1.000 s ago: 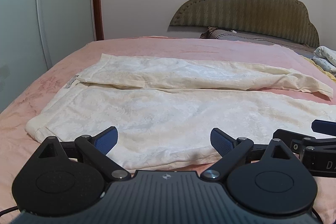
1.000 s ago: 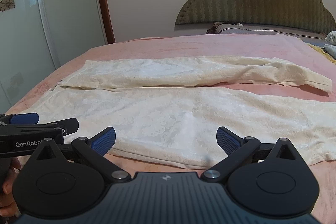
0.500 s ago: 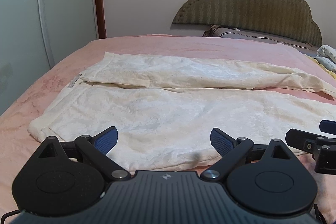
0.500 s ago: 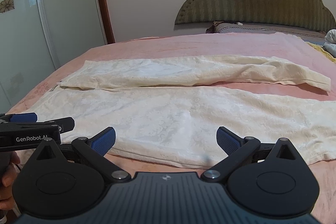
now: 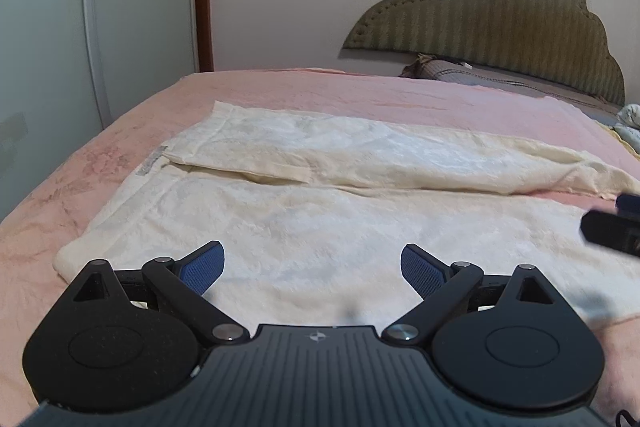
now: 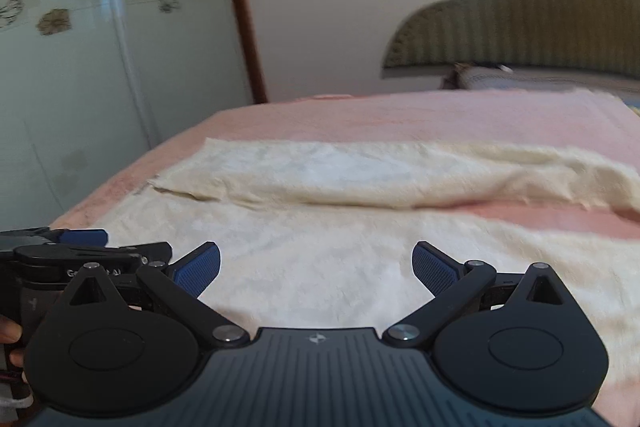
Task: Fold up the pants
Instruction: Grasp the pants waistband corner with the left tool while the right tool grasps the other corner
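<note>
On pink bed (image 5: 400, 95): cream pants (image 5: 320, 227) spread flat, legs apart, unfolded. Left gripper (image 5: 313, 269) & right gripper (image 6: 316, 269) hover over near leg, both wide open, empty. Risk: pinching top layer only, or grabbing bedcover w/ fabric → crooked fold.

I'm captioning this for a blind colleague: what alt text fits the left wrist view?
The open left gripper hovers over cream pants spread flat on a pink bed, holding nothing. The right gripper pokes in at the right edge; a green headboard stands behind.
</note>
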`<state>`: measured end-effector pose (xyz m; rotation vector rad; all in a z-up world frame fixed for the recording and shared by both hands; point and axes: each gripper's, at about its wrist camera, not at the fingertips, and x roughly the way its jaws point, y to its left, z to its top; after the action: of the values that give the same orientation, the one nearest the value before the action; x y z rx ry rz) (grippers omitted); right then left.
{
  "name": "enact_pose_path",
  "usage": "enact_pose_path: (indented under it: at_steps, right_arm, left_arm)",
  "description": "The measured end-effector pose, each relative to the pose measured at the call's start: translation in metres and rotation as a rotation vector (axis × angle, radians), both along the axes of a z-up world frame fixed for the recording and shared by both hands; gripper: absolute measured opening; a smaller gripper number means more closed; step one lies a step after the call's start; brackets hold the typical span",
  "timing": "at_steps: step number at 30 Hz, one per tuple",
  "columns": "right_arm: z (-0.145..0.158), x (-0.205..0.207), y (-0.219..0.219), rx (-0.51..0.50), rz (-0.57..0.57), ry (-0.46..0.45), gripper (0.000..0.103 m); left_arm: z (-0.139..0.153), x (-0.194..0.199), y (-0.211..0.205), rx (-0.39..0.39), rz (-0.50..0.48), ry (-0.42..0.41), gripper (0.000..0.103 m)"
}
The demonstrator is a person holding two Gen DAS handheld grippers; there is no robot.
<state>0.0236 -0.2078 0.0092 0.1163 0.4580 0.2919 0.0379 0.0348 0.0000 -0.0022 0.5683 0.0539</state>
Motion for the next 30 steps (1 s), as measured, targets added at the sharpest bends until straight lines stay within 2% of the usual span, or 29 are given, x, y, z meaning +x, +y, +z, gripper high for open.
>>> enact_pose_path:
  at_steps: [3, 4, 5, 7, 11, 15, 19, 21, 23, 25, 27, 30]
  right_arm:
    - [0.016, 0.010, 0.005, -0.040, 0.068, -0.171, 0.103]
    - [0.019, 0.015, 0.008, -0.042, 0.126, -0.222, 0.103]
    - [0.022, 0.025, 0.012, -0.051, 0.184, -0.223, 0.103]
    - [0.025, 0.058, 0.025, -0.110, 0.252, -0.116, 0.103]
    - [0.028, 0.115, 0.041, -0.171, 0.319, -0.098, 0.103]
    - [0.020, 0.191, 0.055, -0.161, 0.348, 0.047, 0.103]
    - [-0.002, 0.258, 0.074, -0.238, 0.405, 0.106, 0.102]
    - [-0.013, 0.287, 0.085, -0.280, 0.421, 0.127, 0.096]
    - [-0.023, 0.321, 0.094, -0.282, 0.441, 0.167, 0.075]
    - [-0.030, 0.352, 0.097, -0.239, 0.452, 0.218, 0.062]
    - [-0.036, 0.378, 0.099, -0.208, 0.477, 0.247, 0.061]
    - [-0.048, 0.405, 0.107, -0.237, 0.504, 0.322, 0.062]
  left_arm:
    - [0.002, 0.012, 0.014, -0.018, 0.041, 0.006, 0.097]
    - [0.002, 0.016, 0.019, -0.030, 0.051, 0.010, 0.097]
    - [0.003, 0.020, 0.023, -0.042, 0.061, 0.013, 0.097]
    - [0.004, 0.026, 0.033, -0.061, 0.082, 0.014, 0.097]
    - [0.005, 0.039, 0.049, -0.080, 0.120, 0.016, 0.097]
    - [0.003, 0.049, 0.061, -0.083, 0.136, 0.026, 0.097]
    - [0.001, 0.060, 0.072, -0.058, 0.154, 0.038, 0.097]
    - [0.000, 0.068, 0.080, -0.055, 0.165, 0.047, 0.097]
    - [0.000, 0.074, 0.088, -0.056, 0.178, 0.057, 0.097]
    - [-0.001, 0.081, 0.094, -0.054, 0.188, 0.066, 0.097]
    - [-0.002, 0.088, 0.098, -0.049, 0.198, 0.072, 0.097]
    - [-0.002, 0.100, 0.101, -0.045, 0.201, 0.078, 0.097]
